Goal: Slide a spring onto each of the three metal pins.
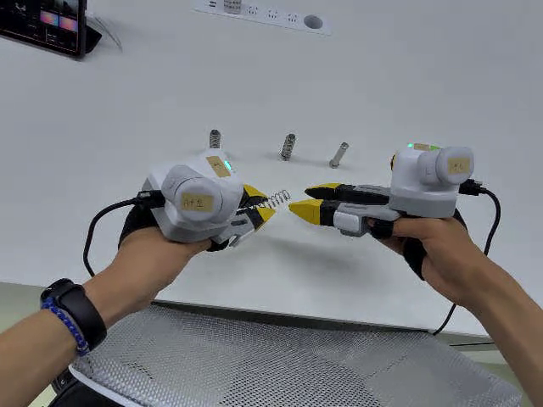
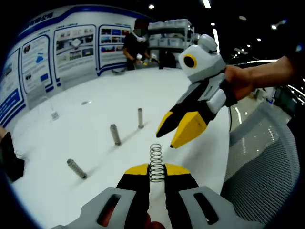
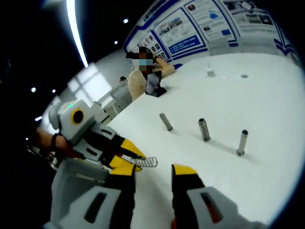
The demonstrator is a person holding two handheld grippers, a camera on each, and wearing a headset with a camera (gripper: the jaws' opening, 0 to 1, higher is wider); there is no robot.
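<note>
Above the bench (image 1: 254, 85), left tongs (image 2: 156, 169) pinch a spring (image 2: 156, 157); right tongs (image 3: 154, 170) stand parted, empty.

Bright overhead light casts soft shadows on the white table (image 1: 382, 102); fisheye edges bend and blur.

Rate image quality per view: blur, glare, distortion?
Head view: sharp, evenly lit, soft shadows on the white workbench. Left gripper view: strong fisheye bending, ceiling-light glare at the top, thin steel coil spring crisp. Right gripper view: bright ceiling strip streak, near jaws soft, bare metal pin legible.
</note>
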